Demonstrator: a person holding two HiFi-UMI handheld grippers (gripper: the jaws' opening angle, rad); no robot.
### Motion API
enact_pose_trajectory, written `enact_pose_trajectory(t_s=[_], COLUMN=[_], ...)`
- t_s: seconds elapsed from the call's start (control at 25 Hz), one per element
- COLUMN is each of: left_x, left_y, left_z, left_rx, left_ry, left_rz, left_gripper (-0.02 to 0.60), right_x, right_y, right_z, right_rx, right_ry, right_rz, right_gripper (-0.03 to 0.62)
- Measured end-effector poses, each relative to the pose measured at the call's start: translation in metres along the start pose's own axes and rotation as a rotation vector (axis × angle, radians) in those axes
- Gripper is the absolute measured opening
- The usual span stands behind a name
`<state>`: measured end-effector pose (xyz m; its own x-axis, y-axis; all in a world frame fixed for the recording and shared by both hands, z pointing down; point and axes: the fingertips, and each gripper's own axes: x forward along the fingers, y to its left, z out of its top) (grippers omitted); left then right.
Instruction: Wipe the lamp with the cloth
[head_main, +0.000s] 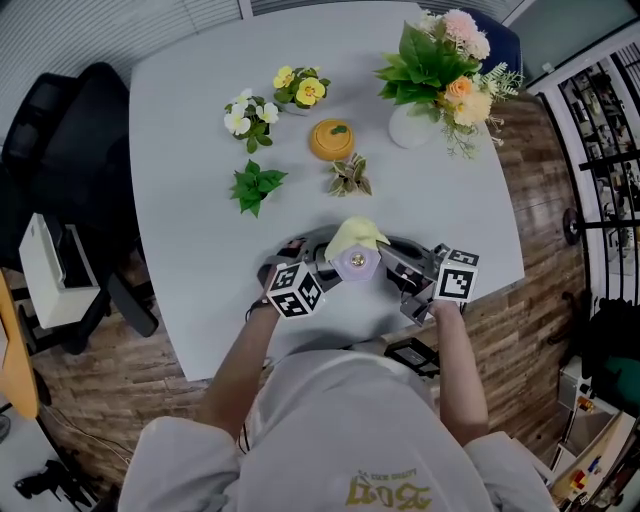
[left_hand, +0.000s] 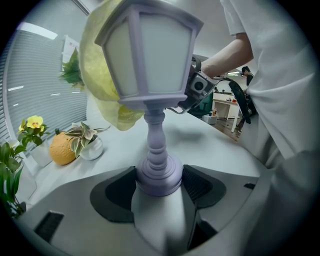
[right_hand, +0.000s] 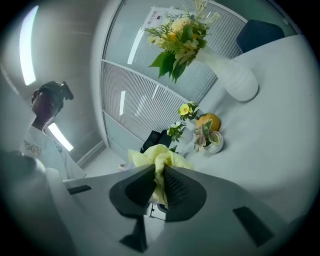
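Note:
A pale lilac lantern-shaped lamp (left_hand: 150, 55) is held at its round base (left_hand: 159, 176) between the jaws of my left gripper (left_hand: 159, 182), which is shut on it. From above, the lamp (head_main: 357, 262) shows near the table's front edge, between both grippers. A yellow cloth (right_hand: 159, 157) is pinched in my right gripper (right_hand: 159, 184), which is shut on it. The cloth (left_hand: 102, 75) drapes over the far side of the lamp's head; in the head view the cloth (head_main: 355, 235) lies on the lamp's far side. My right gripper (head_main: 412, 275) reaches in from the right, my left gripper (head_main: 318, 270) from the left.
On the white table (head_main: 190, 150) stand a small leafy plant in a pot (head_main: 349, 177), an orange fruit-shaped jar (head_main: 331, 139), yellow and white flower pots (head_main: 301, 88), a green sprig (head_main: 255, 187) and a white vase of flowers (head_main: 437, 70). A black chair (head_main: 60, 150) is at the left.

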<state>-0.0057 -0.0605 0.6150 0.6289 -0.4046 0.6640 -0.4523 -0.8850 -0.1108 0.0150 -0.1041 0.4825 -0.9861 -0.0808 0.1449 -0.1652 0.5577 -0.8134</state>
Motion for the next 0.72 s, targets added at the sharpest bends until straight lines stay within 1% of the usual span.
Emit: enact_pose_trajectory(t_s=[0.12, 0.72], left_x=[0.000, 0.003], left_y=[0.000, 0.002], left_z=[0.000, 0.000], left_rx=[0.000, -0.006], left_ry=[0.000, 0.006], left_rz=[0.001, -0.004], left_gripper=[0.304, 0.304], right_x=[0.000, -0.002], right_y=[-0.002, -0.018], right_z=[-0.005, -0.024], right_rx=[0.015, 0.016], right_ry=[0.015, 0.080], right_rz=[0.006, -0.059], right_gripper=[0.046, 0.046])
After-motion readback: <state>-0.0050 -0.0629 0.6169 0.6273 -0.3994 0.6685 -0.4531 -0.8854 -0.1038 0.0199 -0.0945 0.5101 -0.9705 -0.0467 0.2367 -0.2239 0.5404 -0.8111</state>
